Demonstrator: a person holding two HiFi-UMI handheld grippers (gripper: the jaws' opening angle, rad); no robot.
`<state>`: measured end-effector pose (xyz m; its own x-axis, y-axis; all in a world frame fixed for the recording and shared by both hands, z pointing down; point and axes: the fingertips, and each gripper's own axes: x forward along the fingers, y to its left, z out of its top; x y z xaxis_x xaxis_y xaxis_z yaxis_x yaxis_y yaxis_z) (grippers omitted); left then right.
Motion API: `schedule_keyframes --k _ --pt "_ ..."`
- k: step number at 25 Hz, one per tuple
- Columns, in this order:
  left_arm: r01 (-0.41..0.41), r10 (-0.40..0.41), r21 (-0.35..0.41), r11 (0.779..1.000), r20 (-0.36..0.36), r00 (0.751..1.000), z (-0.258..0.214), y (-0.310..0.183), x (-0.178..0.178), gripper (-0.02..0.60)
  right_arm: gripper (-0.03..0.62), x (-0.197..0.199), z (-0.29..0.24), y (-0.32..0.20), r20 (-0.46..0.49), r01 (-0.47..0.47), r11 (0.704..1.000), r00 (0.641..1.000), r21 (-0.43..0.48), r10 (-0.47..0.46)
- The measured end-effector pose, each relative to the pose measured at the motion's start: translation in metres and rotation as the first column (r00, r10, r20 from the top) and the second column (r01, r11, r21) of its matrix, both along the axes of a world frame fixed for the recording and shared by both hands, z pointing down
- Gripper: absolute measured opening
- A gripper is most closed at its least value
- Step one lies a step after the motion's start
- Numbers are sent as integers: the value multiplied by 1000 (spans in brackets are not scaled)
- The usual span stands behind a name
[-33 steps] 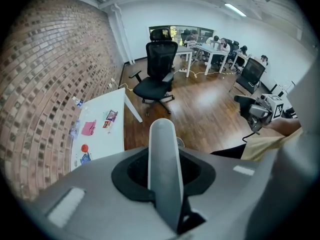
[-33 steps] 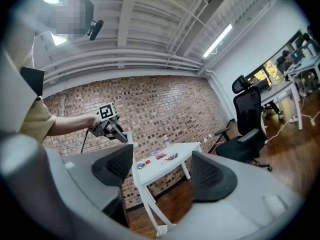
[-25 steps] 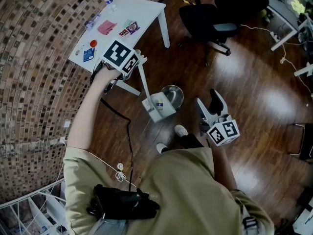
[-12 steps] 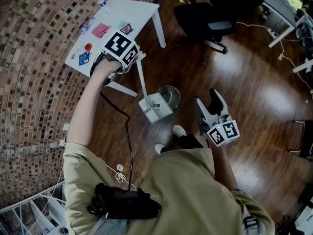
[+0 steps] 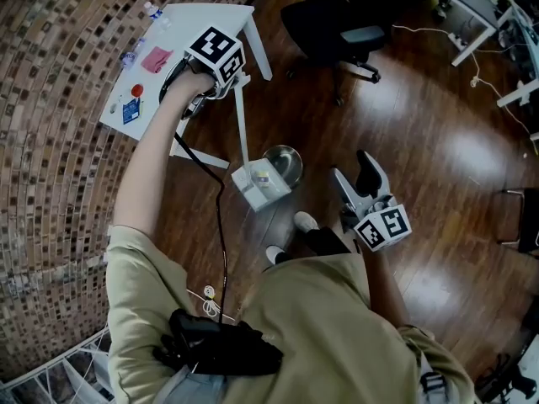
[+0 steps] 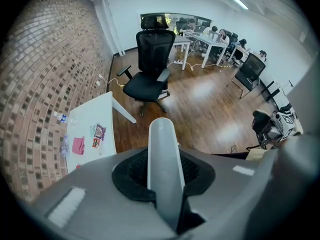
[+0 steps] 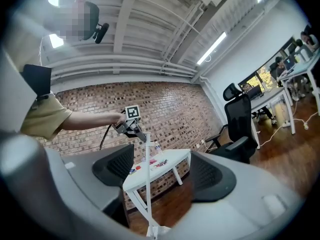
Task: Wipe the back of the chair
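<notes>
- The black office chair (image 5: 324, 23) stands on the wood floor beyond the white table (image 5: 195, 19), well apart from both grippers.
- The left gripper (image 5: 234, 81) is clamped on a white pole (image 5: 241, 129).
- The right gripper (image 5: 354, 172) has its jaws apart and empty.

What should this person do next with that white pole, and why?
Probably carry the white pole toward the black chair: the left gripper is shut on it, and its head sits by a metal bowl, well apart from the chair.
</notes>
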<state>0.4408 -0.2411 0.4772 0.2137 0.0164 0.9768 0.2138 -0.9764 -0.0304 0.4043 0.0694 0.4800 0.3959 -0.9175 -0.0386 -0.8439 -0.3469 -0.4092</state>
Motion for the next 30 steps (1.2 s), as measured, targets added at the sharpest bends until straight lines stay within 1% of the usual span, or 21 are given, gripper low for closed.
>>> schedule_keyframes --k 7,15,20,30 --pt "6 -6 -9 1000 72 997 15 -4 48 69 342 11 4 12 10 -38 999 999 -10 38" --pt "8 -7 -12 1000 130 992 31 -9 93 70 342 23 9 25 21 -87 996 996 -24 87" --pt "5 -4 -10 1000 157 988 39 -6 114 69 342 32 11 35 24 -116 993 993 -29 116" --pt "6 -3 -12 1000 204 979 52 -2 144 69 342 39 13 51 30 -157 987 987 -35 158"
